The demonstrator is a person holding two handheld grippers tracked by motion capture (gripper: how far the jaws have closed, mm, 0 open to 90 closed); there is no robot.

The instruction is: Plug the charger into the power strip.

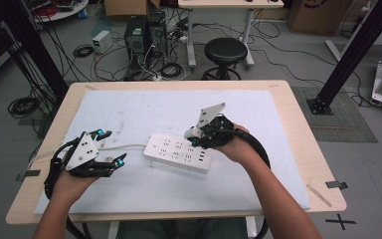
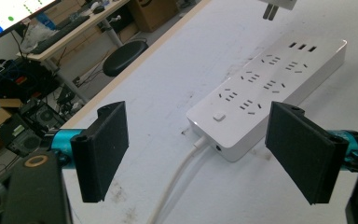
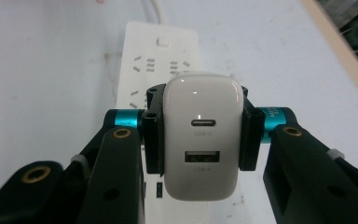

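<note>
A white power strip (image 1: 178, 152) lies flat in the middle of the white mat, its cable (image 2: 177, 182) running off to the left. My right gripper (image 1: 195, 137) hovers just above the strip's right half, shut on a white USB charger (image 3: 201, 140) whose two ports face the camera. The charger's prongs (image 2: 271, 10) hang a little above the strip (image 2: 265, 93). In the right gripper view the strip (image 3: 158, 56) stretches away beneath the charger. My left gripper (image 1: 113, 147) rests left of the strip's cable end, open, with nothing between its pads (image 2: 103, 149).
The white mat (image 1: 129, 109) covers most of the wooden table (image 1: 298, 129). Beyond the far edge stand a black stool (image 1: 225, 51), computer towers (image 1: 142, 35) and tangled floor cables. A black frame post (image 1: 350, 50) rises at the right.
</note>
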